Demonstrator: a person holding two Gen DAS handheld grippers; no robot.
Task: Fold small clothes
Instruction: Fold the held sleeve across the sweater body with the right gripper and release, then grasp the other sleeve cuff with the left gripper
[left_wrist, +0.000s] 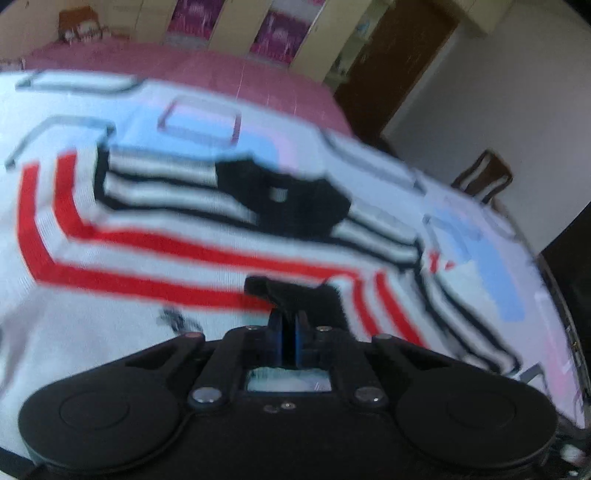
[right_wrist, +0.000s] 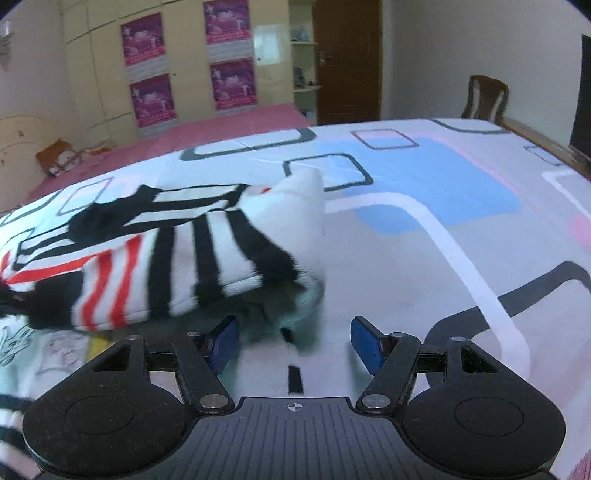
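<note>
One striped garment (right_wrist: 177, 258), white with black and red bands, lies bunched on a sheet (right_wrist: 424, 192) patterned with blue patches and dark outlined boxes. The left tool (left_wrist: 289, 317) has its blue pads together, and a black edge of the garment sits at its tips, though blur hides whether cloth is pinched. The right tool (right_wrist: 293, 339) stands with pads apart and nothing between them, just beside the garment's near hem.
</note>
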